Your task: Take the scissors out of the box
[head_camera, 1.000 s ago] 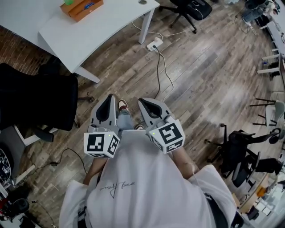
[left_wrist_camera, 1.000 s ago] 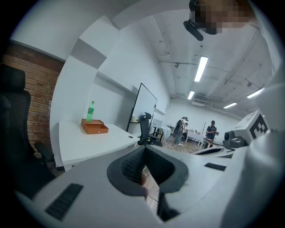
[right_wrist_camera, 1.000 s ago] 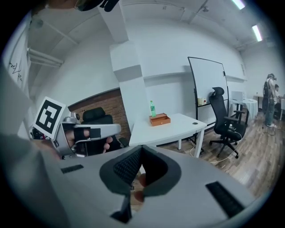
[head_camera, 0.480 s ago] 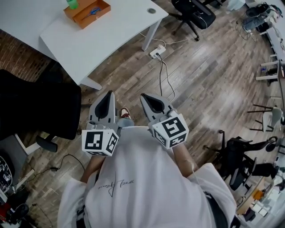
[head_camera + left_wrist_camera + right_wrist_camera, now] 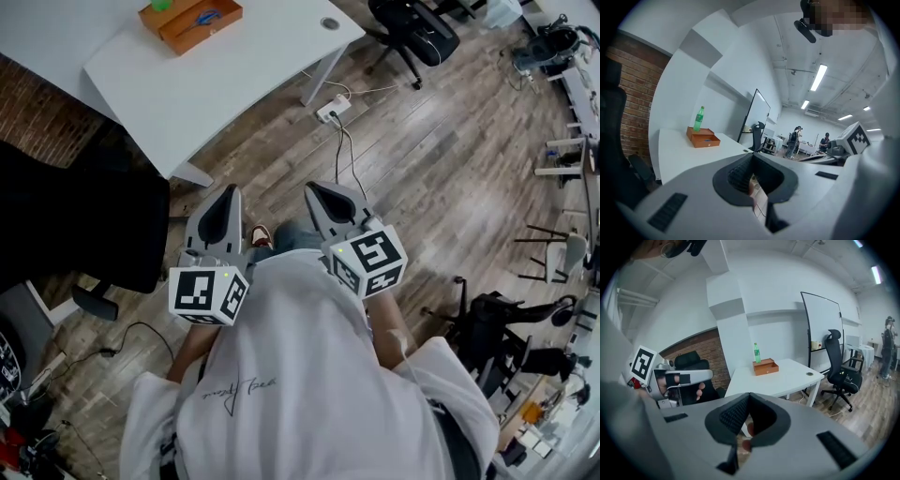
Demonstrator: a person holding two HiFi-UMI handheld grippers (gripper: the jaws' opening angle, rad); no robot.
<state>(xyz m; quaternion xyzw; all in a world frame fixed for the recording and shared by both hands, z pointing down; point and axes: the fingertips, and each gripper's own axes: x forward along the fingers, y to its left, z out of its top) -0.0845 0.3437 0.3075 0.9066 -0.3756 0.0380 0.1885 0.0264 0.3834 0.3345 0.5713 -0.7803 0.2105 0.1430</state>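
Note:
An orange open box stands on the white table at the top of the head view, with blue-handled scissors lying inside it. A green bottle stands just behind the box. Both grippers are held in front of the person's chest over the wooden floor, well short of the table. My left gripper is shut and empty. My right gripper is also shut with nothing in it. The box and bottle show far ahead in the left gripper view, and the box likewise in the right gripper view.
A black office chair stands at the left beside the table. A power strip with a cable lies on the floor ahead. More office chairs stand at the far right. A whiteboard stands behind the table, and people are far off.
The table and box have come nearer and show more fully in the head view. Both grippers have travelled forward with the person and stayed shut.

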